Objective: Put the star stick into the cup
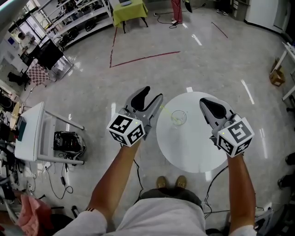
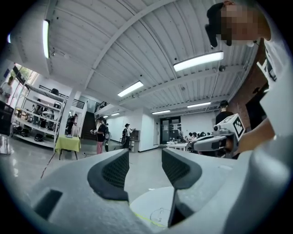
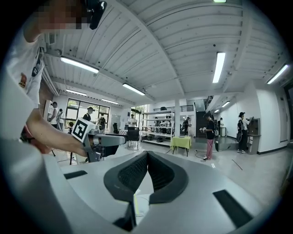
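Note:
A clear cup (image 1: 178, 117) stands on the round white table (image 1: 189, 150), left of its middle. A thin yellow-green stick (image 1: 164, 110) slants from the cup's rim up and left, toward my left gripper (image 1: 153, 92); its star end does not show. That gripper hangs open over the table's left edge with nothing between its pads. In the left gripper view the stick (image 2: 144, 215) and the cup (image 2: 160, 215) lie below the open left gripper (image 2: 145, 155). My right gripper (image 1: 205, 103) is shut, to the right of the cup. In the right gripper view a strip of the stick (image 3: 134, 203) shows under the closed right gripper (image 3: 147, 155).
A white cart (image 1: 32, 133) stands on the floor at the left with a black box beside it. A red tape line (image 1: 143, 58) crosses the floor ahead. A yellow-green table (image 1: 130, 10) stands far back. People stand in the distance.

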The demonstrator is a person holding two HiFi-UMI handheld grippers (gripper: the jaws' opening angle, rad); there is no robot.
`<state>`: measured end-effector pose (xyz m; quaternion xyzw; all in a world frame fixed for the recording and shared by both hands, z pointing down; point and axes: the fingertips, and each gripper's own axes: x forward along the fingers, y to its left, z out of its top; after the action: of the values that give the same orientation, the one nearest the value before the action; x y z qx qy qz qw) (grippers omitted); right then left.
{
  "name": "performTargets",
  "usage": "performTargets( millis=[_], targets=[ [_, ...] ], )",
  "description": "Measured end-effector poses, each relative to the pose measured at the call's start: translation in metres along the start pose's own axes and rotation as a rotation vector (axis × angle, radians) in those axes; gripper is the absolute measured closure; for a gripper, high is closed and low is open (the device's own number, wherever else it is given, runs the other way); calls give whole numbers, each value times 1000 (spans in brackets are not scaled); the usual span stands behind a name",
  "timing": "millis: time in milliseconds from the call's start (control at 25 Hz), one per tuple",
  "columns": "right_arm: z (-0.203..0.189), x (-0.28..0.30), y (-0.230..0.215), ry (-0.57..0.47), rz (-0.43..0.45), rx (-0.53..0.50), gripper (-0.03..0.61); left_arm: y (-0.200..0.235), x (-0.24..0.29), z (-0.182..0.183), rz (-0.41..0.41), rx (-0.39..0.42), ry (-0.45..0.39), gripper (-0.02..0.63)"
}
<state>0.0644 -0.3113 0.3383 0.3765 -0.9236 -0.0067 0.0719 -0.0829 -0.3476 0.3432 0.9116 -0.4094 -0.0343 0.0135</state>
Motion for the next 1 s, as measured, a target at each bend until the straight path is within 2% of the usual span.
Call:
performTargets(
  millis=[400, 600, 1000],
  targets=[
    [51, -14, 20, -119, 20, -16, 566, -50, -18, 65, -101, 78, -110, 481],
    [70, -20, 28, -175, 24, -8, 566, -67, -26, 87, -124, 124, -151, 523],
    [96, -40, 48, -234, 40, -34, 566, -94, -39, 111, -145, 142, -210, 583]
  ],
)
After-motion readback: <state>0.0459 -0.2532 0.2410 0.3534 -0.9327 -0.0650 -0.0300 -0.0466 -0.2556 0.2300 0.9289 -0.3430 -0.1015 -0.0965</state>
